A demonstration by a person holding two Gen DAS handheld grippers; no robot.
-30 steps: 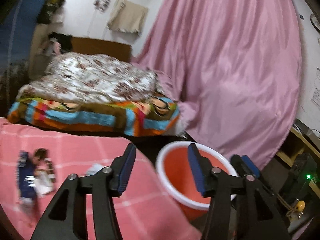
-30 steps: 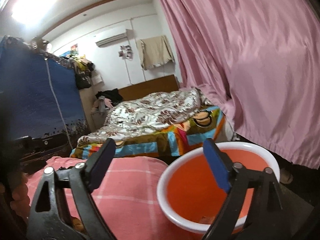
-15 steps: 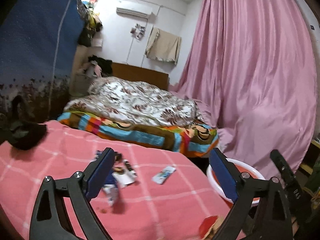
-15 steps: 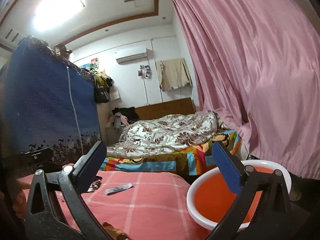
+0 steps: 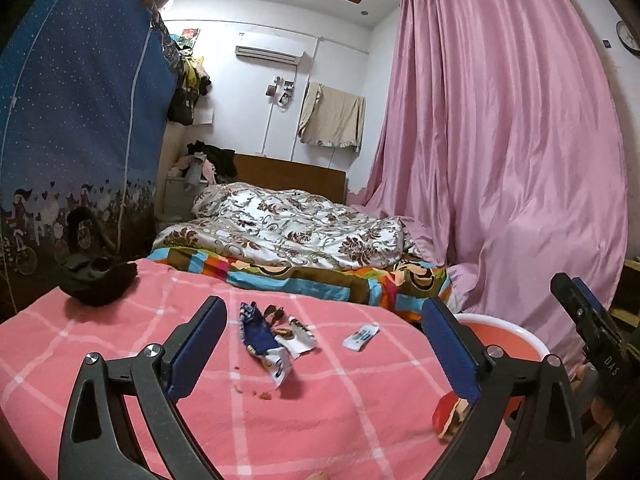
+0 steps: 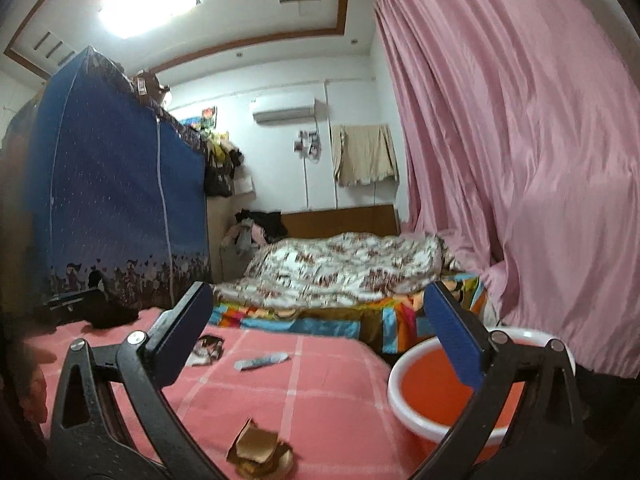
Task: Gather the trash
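Across the room, the biggest thing is the pink curtain (image 5: 500,160), which falls from the ceiling down to the floor on the right side. On the left side stands a blue wardrobe (image 5: 76,128) of cloth with small white dots. Between them, at the back, is a bed (image 5: 304,248) with a flowered quilt (image 5: 296,224) over a striped, many-coloured sheet. Nearer to the cameras lies a pink blanket (image 5: 320,400) with white lines in squares, and the trash is on it. A dark cloth (image 5: 96,280) lies at its far left corner. Just beside the right edge of the blanket stands an orange basin (image 6: 432,392) with a white rim; I cannot tell if something is inside. The left gripper (image 5: 324,352) hangs over the blanket with its jaws wide apart and nothing between them. The right gripper (image 6: 320,344) is also spread wide and holds nothing; it points between the blanket and the basin. In the middle of the blanket lies a blue wrapper (image 5: 260,336) with small torn pieces touching it, and some crumbs near it. A small white packet (image 5: 360,336) lies apart, to the right. A crumpled brown wrapper (image 6: 260,452) lies on the near edge, close to the basin.
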